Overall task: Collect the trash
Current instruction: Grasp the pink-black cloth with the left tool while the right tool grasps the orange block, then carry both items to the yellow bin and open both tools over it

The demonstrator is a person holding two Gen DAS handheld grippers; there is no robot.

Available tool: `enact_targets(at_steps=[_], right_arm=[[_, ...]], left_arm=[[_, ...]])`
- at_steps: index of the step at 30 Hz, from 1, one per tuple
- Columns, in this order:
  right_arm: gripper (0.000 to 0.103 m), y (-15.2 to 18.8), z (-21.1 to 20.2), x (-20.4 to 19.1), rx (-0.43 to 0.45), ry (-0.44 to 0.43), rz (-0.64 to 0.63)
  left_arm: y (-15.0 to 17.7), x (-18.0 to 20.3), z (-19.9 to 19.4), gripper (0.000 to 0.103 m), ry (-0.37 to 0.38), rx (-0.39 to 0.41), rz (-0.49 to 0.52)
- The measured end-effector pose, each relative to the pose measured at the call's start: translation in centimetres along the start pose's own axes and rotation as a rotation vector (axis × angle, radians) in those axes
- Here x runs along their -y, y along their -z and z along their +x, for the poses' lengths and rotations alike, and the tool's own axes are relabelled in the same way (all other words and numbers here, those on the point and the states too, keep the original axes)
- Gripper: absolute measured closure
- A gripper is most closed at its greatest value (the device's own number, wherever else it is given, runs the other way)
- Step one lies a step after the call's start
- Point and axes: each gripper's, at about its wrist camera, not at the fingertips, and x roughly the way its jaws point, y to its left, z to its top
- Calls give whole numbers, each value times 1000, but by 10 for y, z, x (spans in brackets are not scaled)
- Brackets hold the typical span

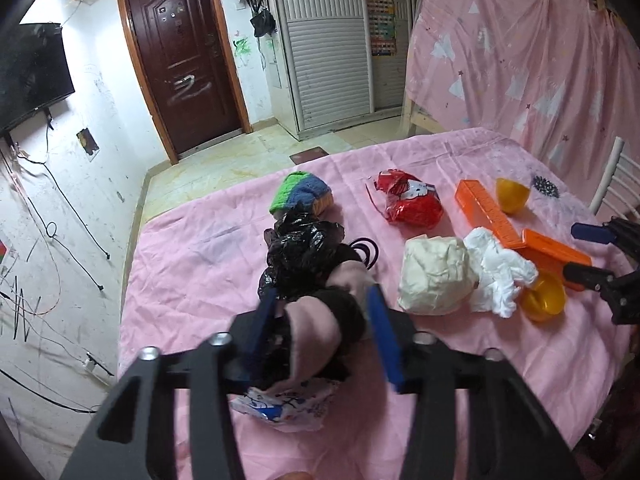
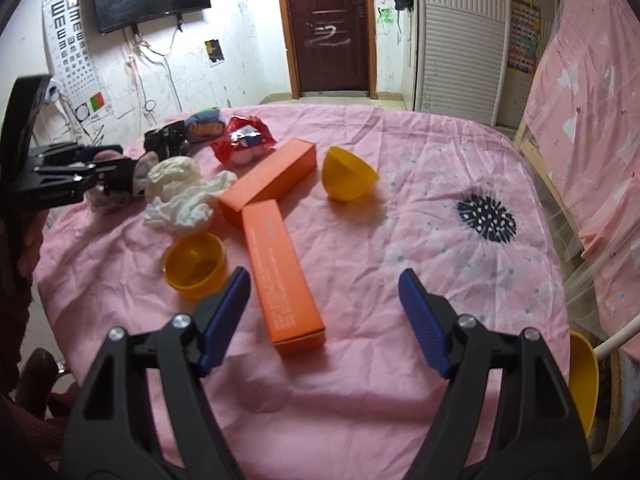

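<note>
My left gripper [image 1: 324, 304] pinches a pink-and-black sock [image 1: 316, 320] (beside the black bag [image 1: 300, 252]) on the pink tablecloth [image 2: 380, 400]; my right gripper [image 2: 324, 280] gapes empty over an orange box [image 2: 284, 280].

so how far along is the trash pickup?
Early. Nothing looks collected yet. Left gripper is closed on a pink-and-black sock. Right gripper is open and empty. Tissue, red wrapper and orange boxes remain on the table.
</note>
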Motion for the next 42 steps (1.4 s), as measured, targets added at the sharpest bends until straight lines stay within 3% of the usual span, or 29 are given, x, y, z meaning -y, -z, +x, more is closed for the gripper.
enact_targets(at_steps=[2,12,13,17,23,42], right_arm=[[29,0,0,1,-4,1,-3],[30,2,2,-3,-21,8,-19],[32,2,3,-3,-24,10,-22],[60,3,7,-5,-42,8,-35],[79,6,3,-6,-19,9,-44],[81,0,-59,23,153,13,24]], left_arm=[[1,1,-2,76,10,2,11],[13,5,-5,76,22,-8,58],[14,7,-5,78,18,-8,69],[18,15,-11,85,0,-3,84],[15,16,-24,87,8,18,52],[-23,70,-77,87,51,138,73]])
